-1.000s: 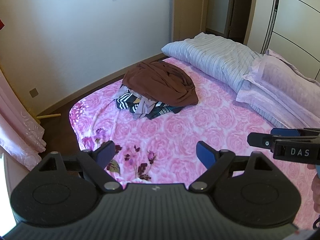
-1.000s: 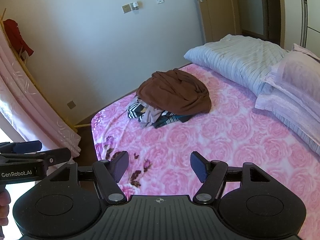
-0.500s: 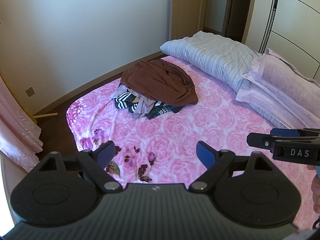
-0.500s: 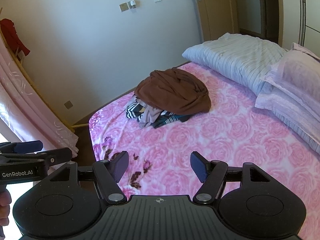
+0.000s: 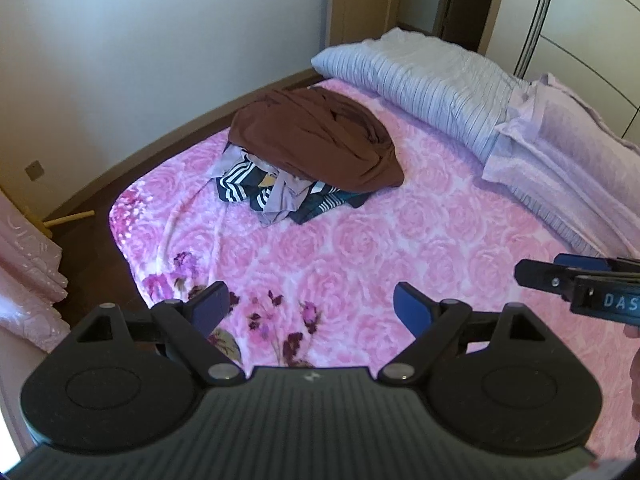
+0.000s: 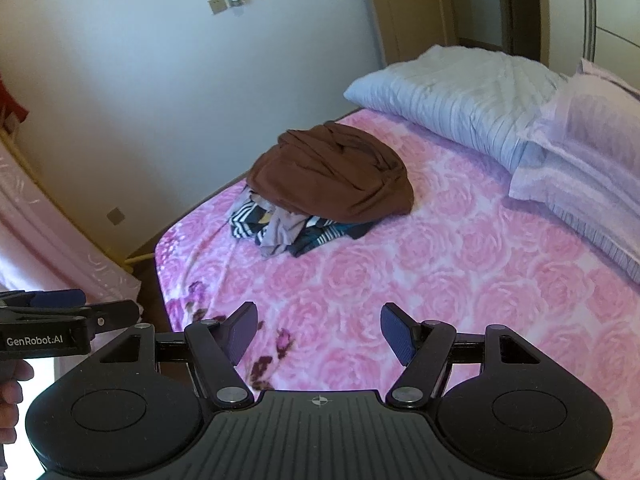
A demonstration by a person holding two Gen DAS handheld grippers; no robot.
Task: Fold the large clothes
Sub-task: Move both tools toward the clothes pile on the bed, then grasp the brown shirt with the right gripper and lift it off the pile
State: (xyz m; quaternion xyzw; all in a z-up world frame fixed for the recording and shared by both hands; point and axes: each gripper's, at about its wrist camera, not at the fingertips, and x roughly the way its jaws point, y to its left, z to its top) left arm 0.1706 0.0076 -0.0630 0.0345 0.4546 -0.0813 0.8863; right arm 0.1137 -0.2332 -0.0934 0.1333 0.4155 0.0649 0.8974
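Hovering over the pink rose bedspread [image 5: 420, 240], left gripper [image 5: 310, 308] and right gripper [image 6: 318, 334] both gaping wide, gripping nothing. Lying well ahead of both: brown garment [image 6: 332, 176] heaped atop striped clothes [image 6: 288, 232] (crumpled, unfolded). Sitting beyond, right: striped pillow [image 5: 424, 80].

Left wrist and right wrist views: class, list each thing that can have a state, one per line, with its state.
Left gripper: open, empty.
Right gripper: open, empty.
Brown garment: crumpled, unfolded, on top of the pile.
Striped clothes: bunched under it.
Quilt: folded, at the bed's far end.
Door: cannot tell.
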